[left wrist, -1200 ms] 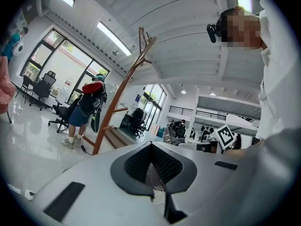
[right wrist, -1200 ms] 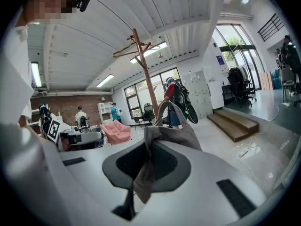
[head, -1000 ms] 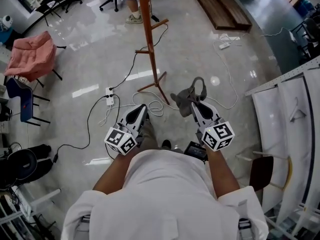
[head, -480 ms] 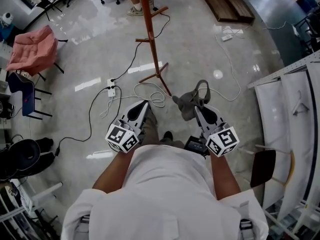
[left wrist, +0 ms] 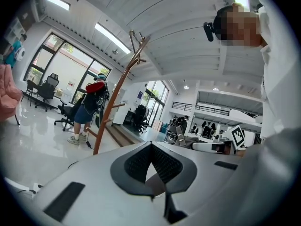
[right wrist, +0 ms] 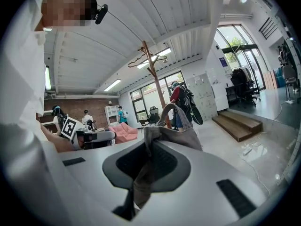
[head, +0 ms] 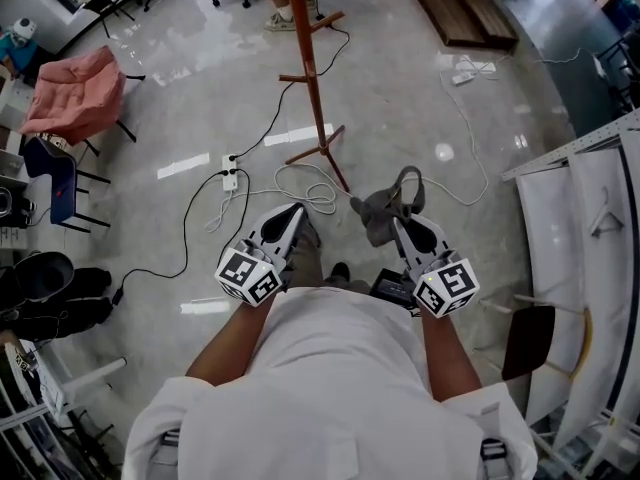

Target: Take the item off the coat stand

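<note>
— Well, holding anything in the right gripper (right wrist: 148, 142)?
— Yes: clenched on a fold of the grey cloth bag (head: 380, 208), with fabric pinched between the pads and trailing down behind them.
— And lying which way from the tips?
— Straight ahead of them, bunched just past the jaws, with the strap loop arching up and forward along the gripper's own line.
— Clear of the coat stand (head: 310, 78)?
— Looks so: well apart, off ahead and to the left of the right gripper, nearer the left gripper (head: 297, 210) than the right.
— Anything in the left one?
— Nothing; closed tip to tip on air, level with the right and just beside it.
— So, judging by that, already lifted off?
— Seemingly done; probably only carrying away or setting down left, all on the right side.
</note>
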Available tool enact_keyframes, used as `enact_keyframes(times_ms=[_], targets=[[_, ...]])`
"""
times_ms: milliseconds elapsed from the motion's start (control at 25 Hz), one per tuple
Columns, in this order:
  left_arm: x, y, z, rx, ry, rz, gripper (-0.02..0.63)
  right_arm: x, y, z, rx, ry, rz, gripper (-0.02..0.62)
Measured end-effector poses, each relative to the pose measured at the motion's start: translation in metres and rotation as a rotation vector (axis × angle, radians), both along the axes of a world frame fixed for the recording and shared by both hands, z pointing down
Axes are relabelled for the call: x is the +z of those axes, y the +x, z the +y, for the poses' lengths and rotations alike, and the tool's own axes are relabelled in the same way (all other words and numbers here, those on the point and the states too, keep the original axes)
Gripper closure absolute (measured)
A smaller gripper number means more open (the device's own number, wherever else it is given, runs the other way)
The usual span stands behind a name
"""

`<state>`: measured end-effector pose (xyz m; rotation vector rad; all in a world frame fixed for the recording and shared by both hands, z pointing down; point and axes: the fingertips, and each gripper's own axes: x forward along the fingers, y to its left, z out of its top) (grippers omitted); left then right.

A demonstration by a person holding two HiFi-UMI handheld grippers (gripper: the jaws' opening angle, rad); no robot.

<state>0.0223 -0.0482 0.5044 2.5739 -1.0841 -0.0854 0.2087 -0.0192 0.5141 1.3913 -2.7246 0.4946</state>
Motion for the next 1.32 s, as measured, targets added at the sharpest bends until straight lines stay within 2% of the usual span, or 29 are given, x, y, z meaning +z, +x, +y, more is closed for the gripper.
enact_keyframes(times_ms=[680,1320], targets=[[0.011,0.023,0.001,0.050,-0.033,-0.013,0.601,-0.001,0.014,-0.008,0.023,0.022,-0.030,0.560],[0.023,0.053,-0.011,0.105,-0.072,0.007,0.601,0.010,0.037,-0.015,0.057,-0.001,-0.041,0.560]])
